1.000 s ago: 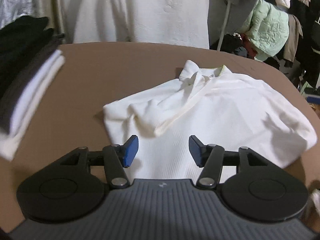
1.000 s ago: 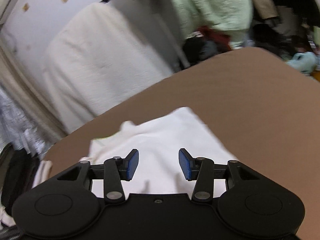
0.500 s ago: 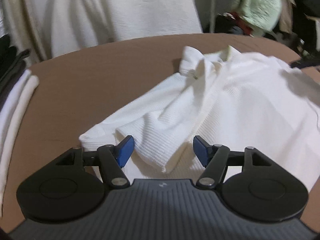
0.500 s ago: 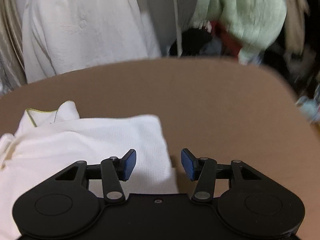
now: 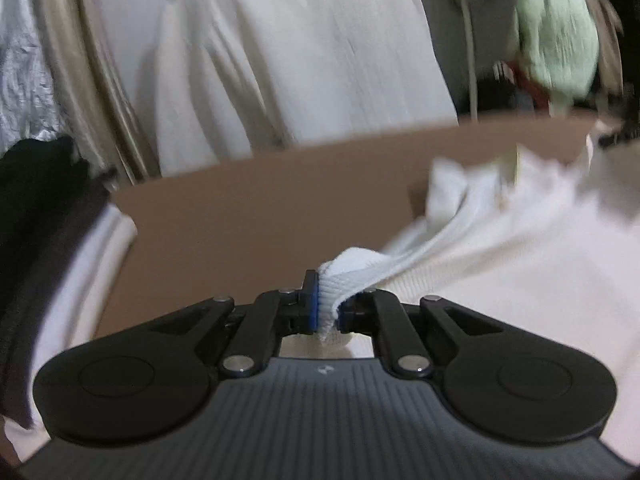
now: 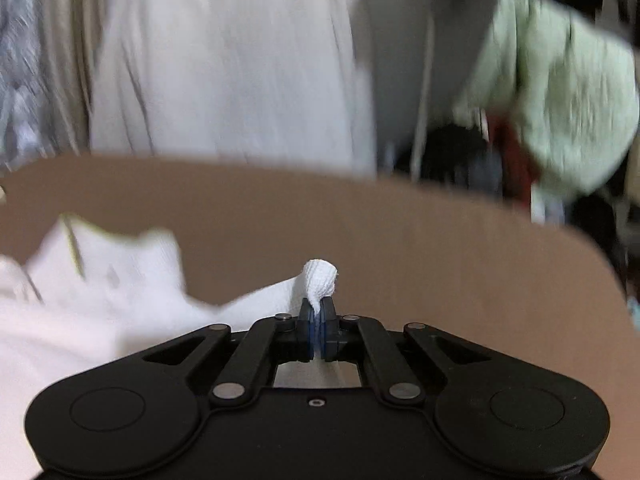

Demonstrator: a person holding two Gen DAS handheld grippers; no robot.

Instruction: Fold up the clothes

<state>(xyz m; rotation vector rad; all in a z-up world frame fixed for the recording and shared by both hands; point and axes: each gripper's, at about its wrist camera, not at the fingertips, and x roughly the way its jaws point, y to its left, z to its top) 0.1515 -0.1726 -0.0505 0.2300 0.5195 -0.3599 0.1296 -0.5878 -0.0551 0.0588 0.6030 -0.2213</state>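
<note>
A brown bench [image 5: 260, 216] is seen, with a pile of folded dark and white clothes [image 5: 48, 264] at its left edge and hanging garments behind it. A white ribbed shirt [image 5: 500, 248] is spread over the bench's right part in the left wrist view, its collar [image 5: 448, 184] raised toward the far edge. A bunched fold of the shirt is pinched by the left gripper [image 5: 328, 308], clenched on the fabric, and another corner of the shirt is clamped between the closed pads of the right gripper [image 6: 319, 320].
</note>
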